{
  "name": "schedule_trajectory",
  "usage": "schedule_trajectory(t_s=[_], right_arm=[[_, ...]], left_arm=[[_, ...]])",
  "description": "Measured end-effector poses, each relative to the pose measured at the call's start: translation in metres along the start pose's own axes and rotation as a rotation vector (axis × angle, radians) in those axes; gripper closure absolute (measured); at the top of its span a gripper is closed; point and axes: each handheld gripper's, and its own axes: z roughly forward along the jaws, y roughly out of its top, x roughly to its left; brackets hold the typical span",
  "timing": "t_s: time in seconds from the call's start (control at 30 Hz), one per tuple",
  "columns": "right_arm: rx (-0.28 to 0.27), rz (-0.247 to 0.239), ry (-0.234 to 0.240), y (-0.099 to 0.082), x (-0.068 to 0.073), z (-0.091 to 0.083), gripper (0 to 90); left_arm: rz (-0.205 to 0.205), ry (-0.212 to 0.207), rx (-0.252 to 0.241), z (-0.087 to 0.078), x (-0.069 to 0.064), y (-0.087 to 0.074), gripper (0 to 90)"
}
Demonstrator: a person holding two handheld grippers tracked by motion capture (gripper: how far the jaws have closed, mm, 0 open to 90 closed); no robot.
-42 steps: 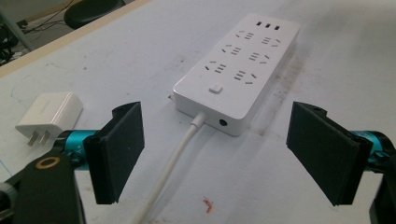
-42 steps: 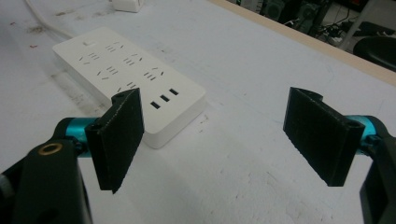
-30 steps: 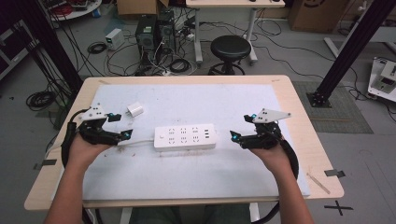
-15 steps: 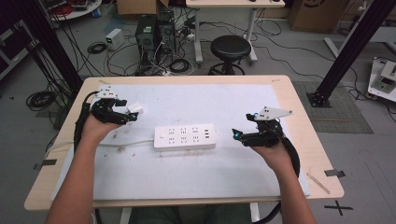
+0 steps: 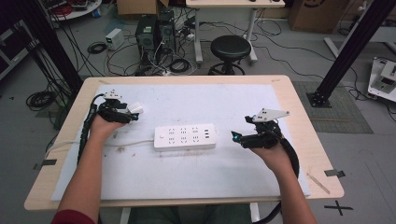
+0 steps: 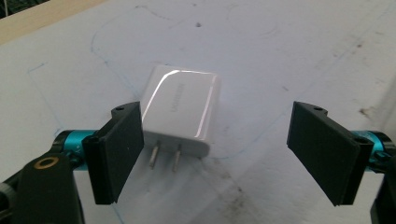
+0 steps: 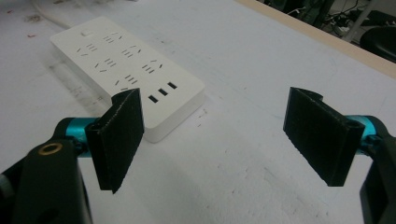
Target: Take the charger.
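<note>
White charger [image 6: 181, 109] — left hand-held gripper [image 6: 215, 140] has reached it

My left gripper [image 6: 215, 140] had flat black rectangular jaws on teal barrels, a brass ring on its black body. My right gripper [image 7: 215, 140] matched, topped by a grey three-cornered plate; black cables trailed from both. My sleeve [image 5: 70, 218] was dark red.
</note>
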Motion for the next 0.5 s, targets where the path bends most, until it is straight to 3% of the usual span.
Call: schedule_trajectory(t_s=[0.17,0.2,0.23,0.27,0.5], right_arm=[[-0.005,0.000,-0.008,0.000,0.000,-0.003,20.8],[-0.008,0.002,-0.006,-0.002,0.001,-0.003,20.8],[-0.008,0.002,-0.006,-0.002,0.001,-0.003,20.8],[-0.003,0.003,-0.014,-0.003,0.001,-0.004,20.8],[-0.002,0.005,-0.020,-0.006,0.000,-0.006,20.8]], left_arm=[[0.000,0.004,0.001,0.007,0.009,0.004,18.8],[-0.007,-0.004,-0.033,0.009,0.013,0.004,19.0],[-0.007,-0.004,-0.033,0.009,0.013,0.004,19.0],[-0.022,-0.007,-0.030,0.014,0.016,0.000,19.0],[-0.016,-0.013,0.008,0.025,0.019,-0.007,19.1]])
